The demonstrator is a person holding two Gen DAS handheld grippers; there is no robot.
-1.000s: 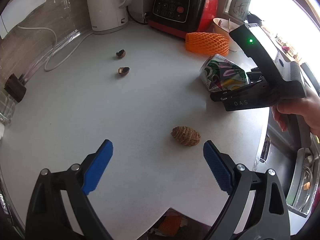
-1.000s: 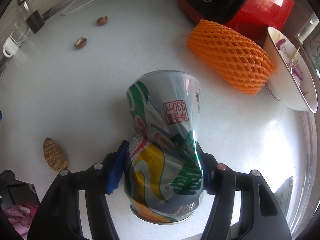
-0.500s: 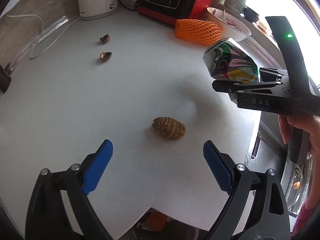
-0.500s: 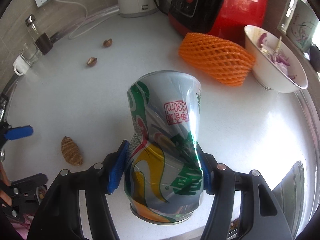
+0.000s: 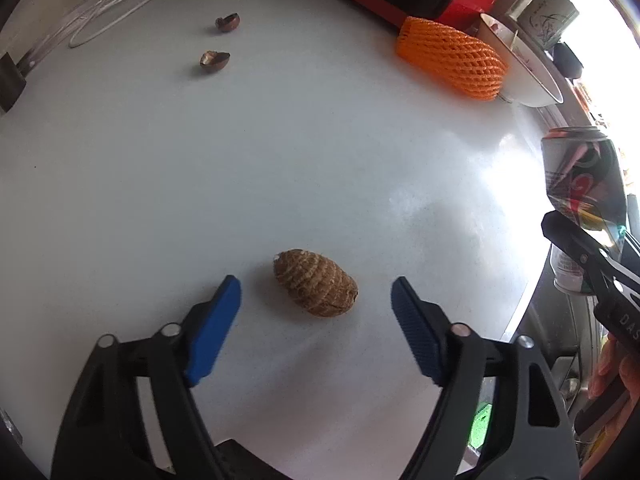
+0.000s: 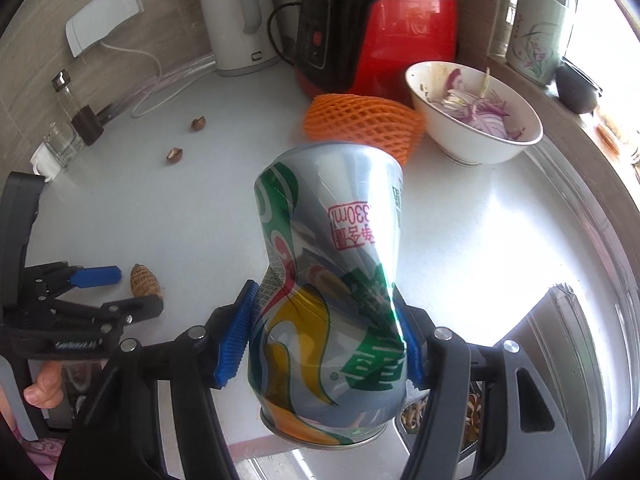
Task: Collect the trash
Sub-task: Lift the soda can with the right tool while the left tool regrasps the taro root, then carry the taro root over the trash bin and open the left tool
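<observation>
My left tool point(image 5: 316, 300) points steeply down at the white desk point(image 5: 200, 184), its jaws released and just now narrowing, with the brown ridged husk point(image 5: 316, 283) lying on the desk between the blue pads point(image 5: 214, 330) but touching neither. My right tool point(image 6: 326, 336) is clenched on the dented drink can point(image 6: 332, 300), pads pressed into its crumpled waist, the can held clear of the desk near its right edge. Beyond the husk, well apart toward the back, two small nut shells point(image 5: 215, 60) lie close together. To the right at the back rests an orange foam net sleeve point(image 5: 450, 58), just beside a white bowl point(image 6: 472, 136) of sliced purple onion. Behind them stand a red and black appliance point(image 6: 376, 28) and a white kettle point(image 6: 240, 16), with a white cable point(image 6: 156, 96) trailing along the wall.
</observation>
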